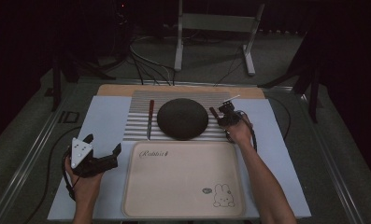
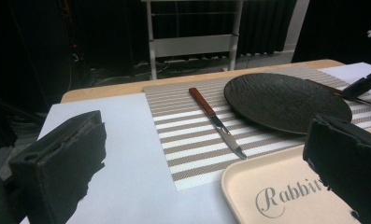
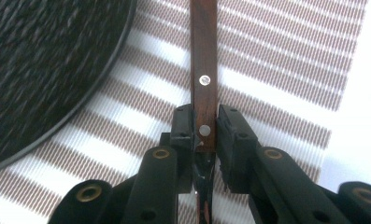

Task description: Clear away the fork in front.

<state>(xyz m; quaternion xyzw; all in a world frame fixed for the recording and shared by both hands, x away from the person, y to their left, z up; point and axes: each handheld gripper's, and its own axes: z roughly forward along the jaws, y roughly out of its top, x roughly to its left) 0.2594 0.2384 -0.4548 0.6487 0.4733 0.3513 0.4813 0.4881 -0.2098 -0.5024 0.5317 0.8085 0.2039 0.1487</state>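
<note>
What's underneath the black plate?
The black plate sits on a striped placemat, whose stripes show all around it. The placemat's middle is covered by the plate and cannot be seen.

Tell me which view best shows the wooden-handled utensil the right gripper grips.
The right gripper view: the utensil's wooden handle runs between the right gripper's closed jaws. The high view shows it small, beside the plate. The left gripper view shows a sliver.

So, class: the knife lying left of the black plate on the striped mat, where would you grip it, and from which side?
Grip the knife by its wooden handle, the thicker end pointing away from the tray. Come straight down from above, jaws across its width: it lies flat on the striped mat, clear of the black plate. The left hand-held gripper, open and nearest, probably suits best.
</note>
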